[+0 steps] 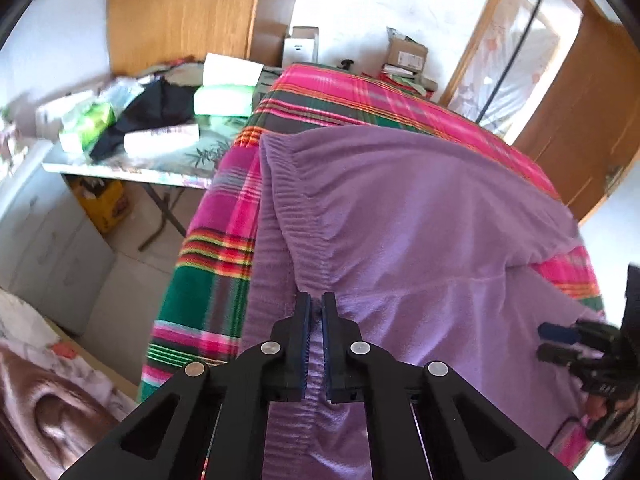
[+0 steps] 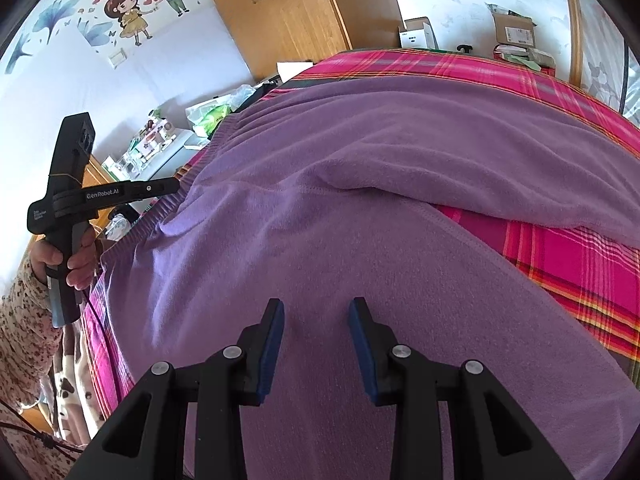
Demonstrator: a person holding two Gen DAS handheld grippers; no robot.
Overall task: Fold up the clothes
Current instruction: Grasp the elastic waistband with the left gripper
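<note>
The left tool [image 1: 316, 300] is clamped on the ribbed waistband of the purple fleece garment [image 1: 420, 216], which lies spread on the plaid blanket [image 1: 216, 248] ahead of both tools. The right tool [image 2: 317, 306] hovers with its blue pads [image 2: 273, 344] apart just above the cloth's smooth part, nothing gripped between them, well to the side of the left tool.

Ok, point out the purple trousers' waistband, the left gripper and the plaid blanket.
waistband [image 1: 294, 216], left wrist view, on the ribbed elastic.
left gripper [image 1: 316, 312], left wrist view, between the jaws' tips.
plaid blanket [image 2: 560, 256], right wrist view, bare pink part.
</note>
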